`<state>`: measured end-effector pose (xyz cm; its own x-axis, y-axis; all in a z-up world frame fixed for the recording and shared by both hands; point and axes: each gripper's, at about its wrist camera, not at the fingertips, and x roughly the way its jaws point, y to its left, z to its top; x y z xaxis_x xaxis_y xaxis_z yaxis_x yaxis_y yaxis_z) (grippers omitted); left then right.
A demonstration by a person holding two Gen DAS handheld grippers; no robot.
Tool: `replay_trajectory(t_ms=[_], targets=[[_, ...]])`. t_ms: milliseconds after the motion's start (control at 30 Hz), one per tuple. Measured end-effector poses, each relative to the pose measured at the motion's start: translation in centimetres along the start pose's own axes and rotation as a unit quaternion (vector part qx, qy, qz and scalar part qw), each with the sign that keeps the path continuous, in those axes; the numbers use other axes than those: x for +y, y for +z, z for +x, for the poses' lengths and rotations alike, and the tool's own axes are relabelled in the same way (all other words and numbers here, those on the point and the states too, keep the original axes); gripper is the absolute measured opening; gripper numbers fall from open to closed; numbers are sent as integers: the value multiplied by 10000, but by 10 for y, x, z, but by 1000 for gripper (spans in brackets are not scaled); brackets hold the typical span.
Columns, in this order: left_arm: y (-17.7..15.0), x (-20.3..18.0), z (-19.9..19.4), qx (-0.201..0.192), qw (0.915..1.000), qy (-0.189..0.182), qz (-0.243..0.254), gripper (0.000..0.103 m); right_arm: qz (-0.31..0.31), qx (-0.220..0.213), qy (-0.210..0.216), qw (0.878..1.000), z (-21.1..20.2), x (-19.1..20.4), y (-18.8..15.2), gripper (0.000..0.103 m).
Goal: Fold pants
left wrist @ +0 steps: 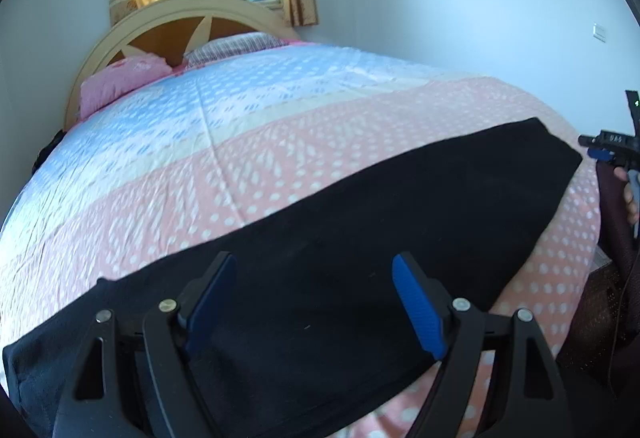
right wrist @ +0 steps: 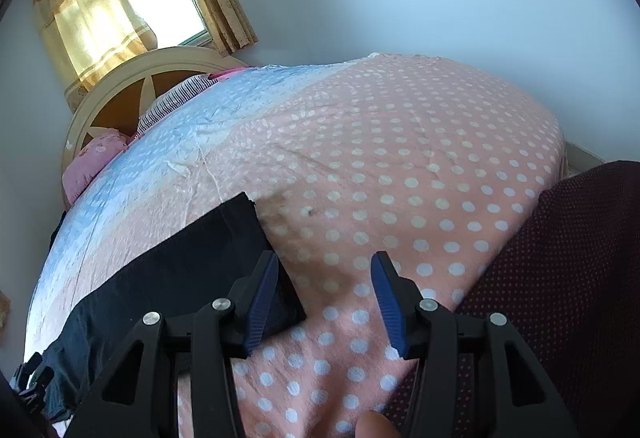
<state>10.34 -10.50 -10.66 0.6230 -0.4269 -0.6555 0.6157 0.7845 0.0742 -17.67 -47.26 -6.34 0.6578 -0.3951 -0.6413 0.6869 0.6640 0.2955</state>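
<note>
Black pants (left wrist: pixel 360 234) lie flat in a long band across the near part of the bed, on the pink dotted cover. My left gripper (left wrist: pixel 314 302) is open and empty, its blue pads just above the middle of the pants. My right gripper (right wrist: pixel 325 298) is open and empty over the pink cover, just right of the pants' end edge (right wrist: pixel 224 262). The right gripper also shows at the far right of the left wrist view (left wrist: pixel 608 149), past the pants' end. The left gripper shows at the lower left edge of the right wrist view (right wrist: pixel 32 378).
The bed cover (left wrist: pixel 200 141) is pink with white dots near me and blue farther off. Pink and striped pillows (left wrist: pixel 120 81) lie by the cream headboard (left wrist: pixel 168 21) under a curtained window. The person's dark red dotted clothing (right wrist: pixel 560 278) stands at the right bed edge.
</note>
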Motion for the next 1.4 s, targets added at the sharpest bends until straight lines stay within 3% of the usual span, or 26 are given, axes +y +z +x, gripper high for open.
replay_trajectory(t_ms=[167, 433, 500, 567, 700, 833, 933, 1000, 1100, 1200, 1267, 1400], targets=[[-23, 9, 11, 377, 9992, 51, 95, 83, -93, -10, 246, 9997, 16, 12, 27, 50], [-25, 19, 14, 537, 9984, -135, -117, 86, 283, 1102, 1305, 9849, 92, 26, 58, 47], [-26, 20, 15, 577, 9979, -194, -207, 88, 331, 1329, 1563, 9782, 103, 31, 58, 14], [-26, 21, 15, 592, 9977, -223, -236, 88, -1, 1265, 1396, 9821, 99, 42, 59, 2], [-25, 18, 18, 615, 9977, -202, -184, 89, -266, 942, 1012, 9900, 93, 49, 65, 2], [-25, 20, 17, 629, 9975, -227, -204, 89, -290, 1043, 900, 9900, 114, 45, 62, 3], [-25, 24, 3, 462, 9988, -64, -125, 89, -472, 850, 553, 9937, 101, 48, 62, 15], [-29, 30, -10, 298, 9995, 75, -114, 89, -562, 602, 532, 9952, 79, 50, 60, 38], [-34, 46, -28, 106, 9992, 347, -143, 89, -1048, 262, 689, 9918, 38, 75, 51, 40], [-39, 62, -31, 118, 9973, 688, -210, 89, -1662, 303, 1174, 9786, 9, 124, 31, 40], [-42, 70, -25, 279, 9969, 650, -348, 89, -2167, 472, 1623, 9615, -3, 165, 5, 40], [-53, 73, -20, 434, 9939, 1010, -78, 89, -3273, 855, 2409, 9097, -21, 250, -63, 40]])
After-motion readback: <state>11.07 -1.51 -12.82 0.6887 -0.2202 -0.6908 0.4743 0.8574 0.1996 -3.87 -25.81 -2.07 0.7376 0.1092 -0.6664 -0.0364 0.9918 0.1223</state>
